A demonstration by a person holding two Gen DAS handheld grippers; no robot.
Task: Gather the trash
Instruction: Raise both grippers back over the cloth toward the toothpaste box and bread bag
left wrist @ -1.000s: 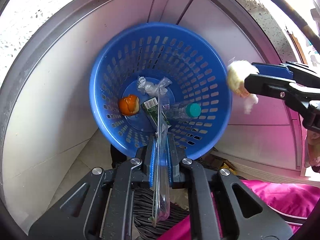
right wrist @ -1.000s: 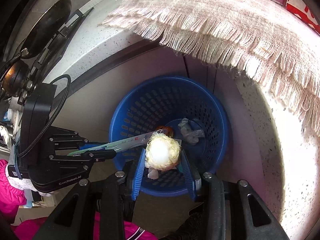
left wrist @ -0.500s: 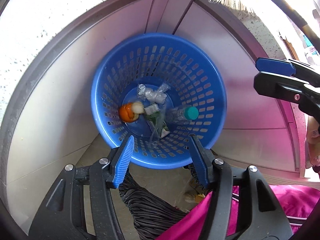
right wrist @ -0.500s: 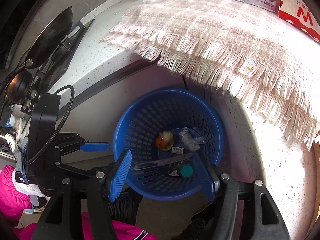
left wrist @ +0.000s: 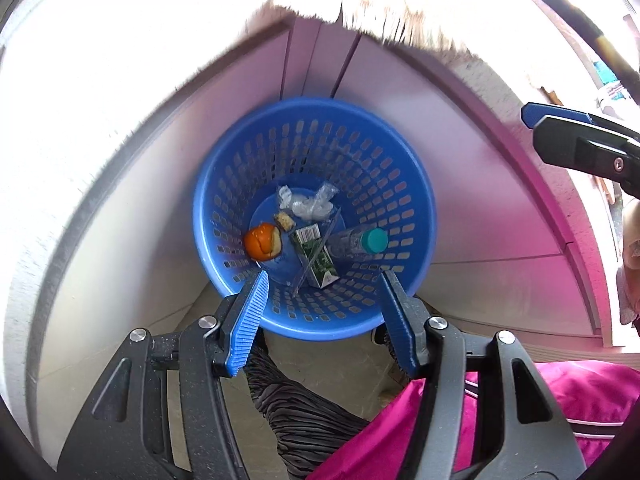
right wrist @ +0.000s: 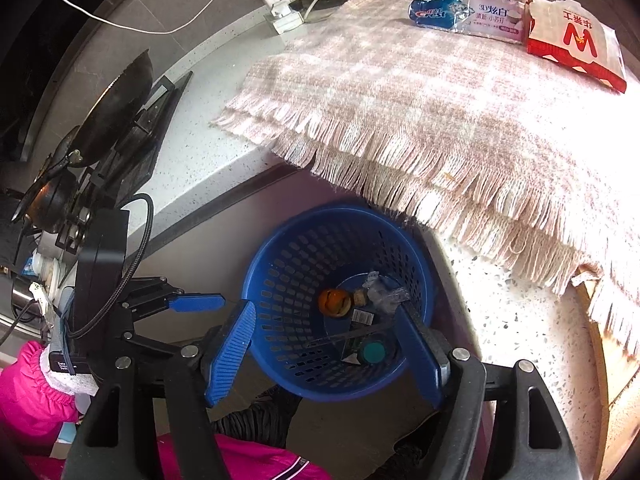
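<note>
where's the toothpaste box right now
In the right wrist view the toothpaste box lies at the top right, on the fringed cloth covering the counter, just left of the red and white paper bag.

Left tool, jaws apart and empty, above a blue basket on the floor. Inside: orange peel, green carton, bottle, crumpled plastic. Right tool at right edge.

A home kitchen: a speckled stone surface carries a black wok on a stove, a fringed cloth, a toothpaste box, with cabinet doors below.
</note>
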